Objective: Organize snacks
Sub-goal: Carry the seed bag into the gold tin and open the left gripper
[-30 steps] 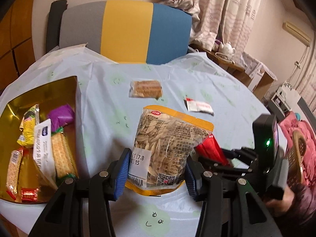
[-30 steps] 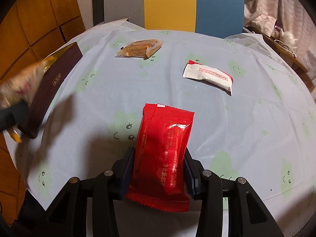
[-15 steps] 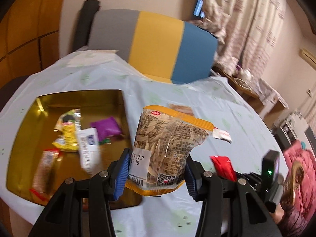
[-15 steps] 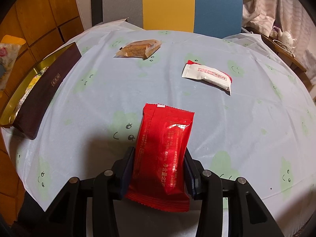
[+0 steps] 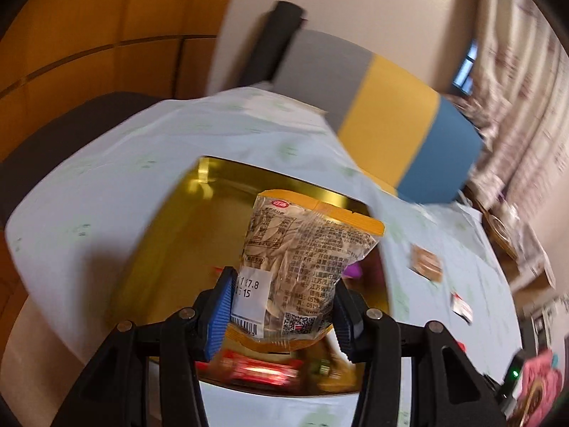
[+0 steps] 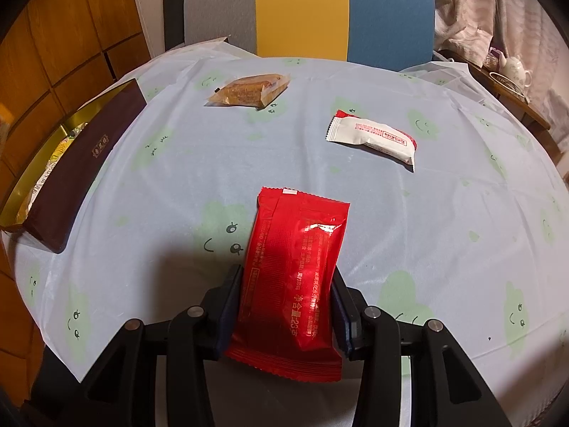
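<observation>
Left gripper (image 5: 281, 315): jaws clamped on the seed bag (image 5: 302, 267), blue pads pressing its 2 lower edges; the bag stands up between them, orange top edge farthest from the jaws.
Gold box (image 5: 160, 245): open, directly beyond and below the left jaws; blurred wrappers lie inside, under the bag.
Right gripper (image 6: 284, 315): jaws clamped on the red packet (image 6: 295, 277), which rises out between them over the tablecloth (image 6: 444, 220).
White packet (image 6: 373, 138): on the cloth, ahead and to the right of the right jaws, well apart.
Brown biscuit pack (image 6: 249, 90): farther ahead, slightly left of the right jaws.
Box from the right wrist view (image 6: 67, 174): far left of the jaws, dark side wall facing them.
</observation>
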The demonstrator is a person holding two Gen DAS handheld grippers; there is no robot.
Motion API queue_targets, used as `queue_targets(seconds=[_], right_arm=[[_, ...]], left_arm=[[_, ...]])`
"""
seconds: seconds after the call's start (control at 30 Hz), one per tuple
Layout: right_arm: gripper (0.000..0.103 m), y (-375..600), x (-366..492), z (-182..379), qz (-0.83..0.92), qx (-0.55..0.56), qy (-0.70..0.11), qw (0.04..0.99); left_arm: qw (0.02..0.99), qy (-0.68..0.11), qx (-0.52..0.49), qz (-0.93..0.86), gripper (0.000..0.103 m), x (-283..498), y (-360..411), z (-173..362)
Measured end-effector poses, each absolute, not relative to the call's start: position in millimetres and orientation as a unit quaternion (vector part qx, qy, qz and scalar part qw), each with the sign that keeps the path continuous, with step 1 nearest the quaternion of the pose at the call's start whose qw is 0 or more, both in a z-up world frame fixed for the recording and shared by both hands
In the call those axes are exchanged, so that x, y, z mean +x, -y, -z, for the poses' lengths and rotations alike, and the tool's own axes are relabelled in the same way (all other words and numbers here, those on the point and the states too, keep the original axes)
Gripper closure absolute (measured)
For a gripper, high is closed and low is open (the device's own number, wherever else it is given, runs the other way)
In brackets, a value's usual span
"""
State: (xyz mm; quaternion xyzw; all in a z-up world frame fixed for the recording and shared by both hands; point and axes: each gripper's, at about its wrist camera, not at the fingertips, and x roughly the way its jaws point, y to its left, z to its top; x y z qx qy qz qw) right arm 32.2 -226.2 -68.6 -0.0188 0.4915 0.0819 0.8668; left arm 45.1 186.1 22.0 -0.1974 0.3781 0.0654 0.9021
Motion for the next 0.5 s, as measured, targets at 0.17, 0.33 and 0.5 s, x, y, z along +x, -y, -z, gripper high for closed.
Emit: queue_targets(seconds=[0.17, 0.33, 0.5], right_arm=[[0.057, 226, 32, 69, -0.08, -0.019, -0.492, 0.867], [0.057, 225, 32, 69, -0.079, -0.019, -0.492, 0.867], [0.057, 225, 34, 69, -0.078, -0.023, -0.496, 0.865]], left_arm=[[0.889, -0.39, -0.22, -0.093, 0.053, 48, -210, -10], [0.874, -0.423, -0.22, -0.096, 0.052, 64, -202, 18], [0.857, -0.462, -0.205, -0.1, 0.051, 88, -192, 44]])
